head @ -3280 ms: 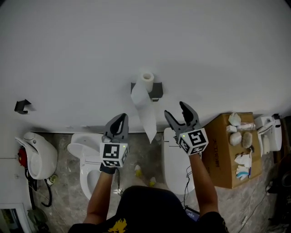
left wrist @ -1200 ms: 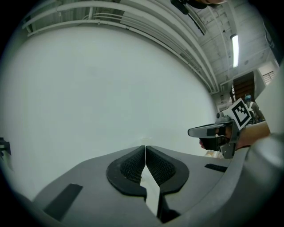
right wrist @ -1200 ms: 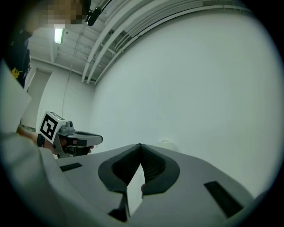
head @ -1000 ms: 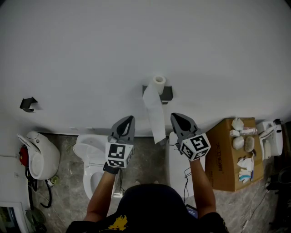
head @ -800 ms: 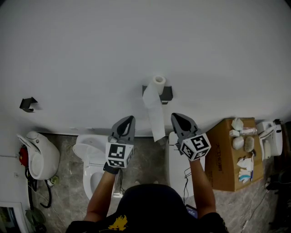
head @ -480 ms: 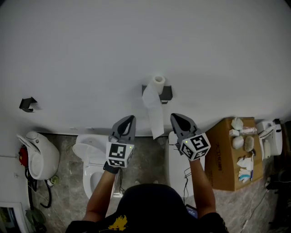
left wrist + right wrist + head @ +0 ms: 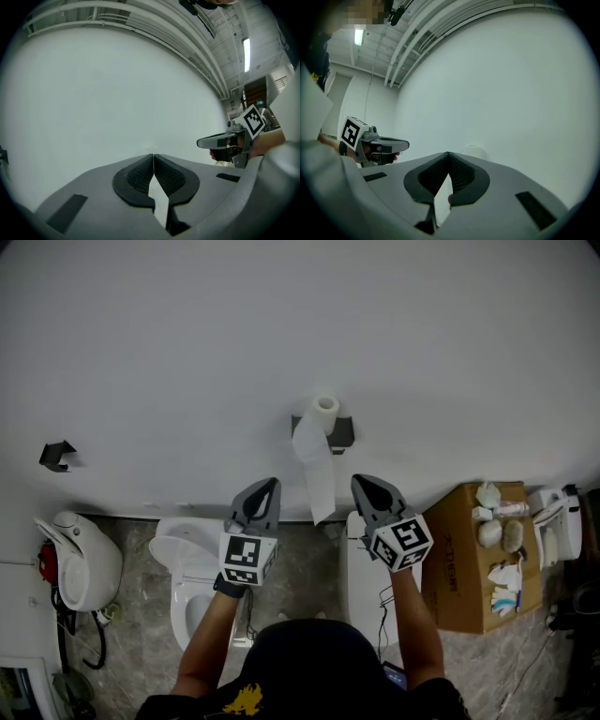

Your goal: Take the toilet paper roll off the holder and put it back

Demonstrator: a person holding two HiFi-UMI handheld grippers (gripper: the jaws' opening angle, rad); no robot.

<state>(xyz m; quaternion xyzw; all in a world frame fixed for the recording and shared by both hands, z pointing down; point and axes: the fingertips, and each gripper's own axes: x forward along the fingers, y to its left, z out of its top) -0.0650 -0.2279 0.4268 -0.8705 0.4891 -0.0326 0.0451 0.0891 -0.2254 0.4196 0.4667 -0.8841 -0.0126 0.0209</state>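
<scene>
The white toilet paper roll [image 7: 325,409] is seated upright on the black wall holder [image 7: 342,431]. Its loose sheet [image 7: 317,470] is seen hanging between the left gripper [image 7: 267,486] and the right gripper [image 7: 361,482]. Both pairs of jaws are closed together, empty. A pending removal and a completed return are equally fitted; either way, the sheet is to be kept clear. The seating on the holder is concealed by the roll.

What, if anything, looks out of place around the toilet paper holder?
The toilet paper roll sits on its holder, but a long loose tail of paper hangs down the wall from it, ending between the left claw and right claw, both shut and empty. Nothing else stands out.
</scene>
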